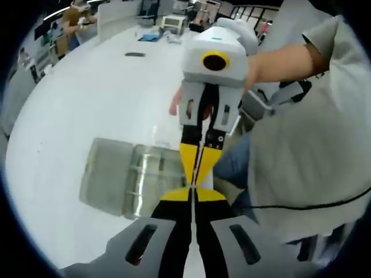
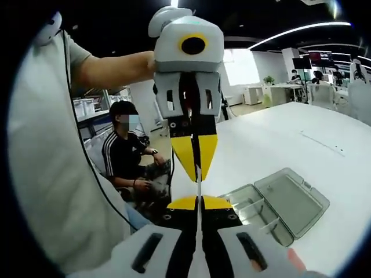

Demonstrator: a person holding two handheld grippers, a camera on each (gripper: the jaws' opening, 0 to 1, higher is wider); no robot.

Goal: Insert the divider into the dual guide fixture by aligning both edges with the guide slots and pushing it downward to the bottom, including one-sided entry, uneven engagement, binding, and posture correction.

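Observation:
The divider (image 2: 198, 188) is a thin clear sheet seen edge-on, held in the air between both grippers, which face each other tip to tip. My right gripper (image 2: 197, 202) is shut on its near edge and my left gripper (image 2: 196, 174) is shut on its far edge. In the left gripper view my left gripper (image 1: 192, 195) meets my right gripper (image 1: 196, 179) above the table. The guide fixture (image 1: 153, 176) is a clear compartment box with inner ribs and its lid (image 1: 107, 174) lying open beside it. It rests on the white table, below and beside the grippers (image 2: 255, 211).
The white table (image 1: 87, 98) stretches far behind the box, with a dark flat item (image 1: 134, 54) and a blue item (image 1: 149, 37) at its far end. The person's torso (image 1: 307, 150) is close by. Another person (image 2: 127, 156) sits beyond the table edge.

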